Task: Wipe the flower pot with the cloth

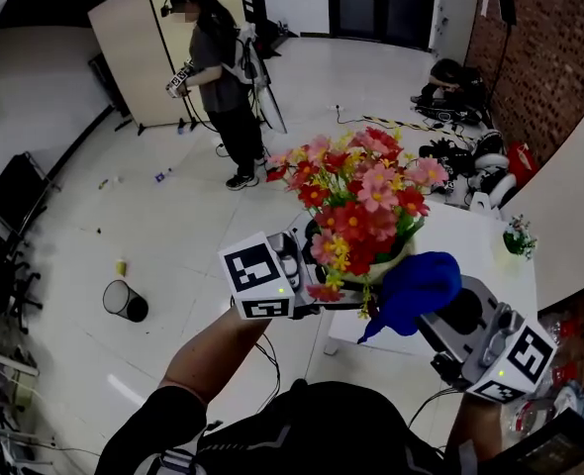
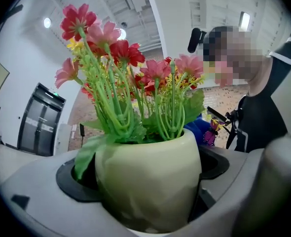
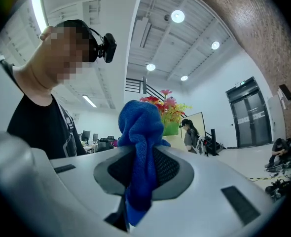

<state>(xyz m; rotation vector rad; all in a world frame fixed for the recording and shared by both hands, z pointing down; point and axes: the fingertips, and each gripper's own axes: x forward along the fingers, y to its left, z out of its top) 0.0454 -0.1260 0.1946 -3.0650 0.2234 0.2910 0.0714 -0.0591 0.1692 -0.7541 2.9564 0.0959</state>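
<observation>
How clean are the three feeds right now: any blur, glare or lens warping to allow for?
Head view: sharp, evenly lit, floor curved by the wide lens. Left gripper view: flower pot looms close and slightly soft, corners black. Right gripper view: cloth crisp, ceiling lights flare brightly, corners black.

I'm looking into an open lab hall: glossy white floor [image 1: 124, 236], brick wall [image 1: 544, 38] on the right, partition panels [image 1: 139, 52] far left, cables and gear [image 1: 460, 151] heaped by the wall.

Flower pot [image 2: 148, 181]: base lost at left gripper view's lower edge; in head view, mostly behind flowers [image 1: 361, 206] and cloth [image 1: 411, 290].
</observation>
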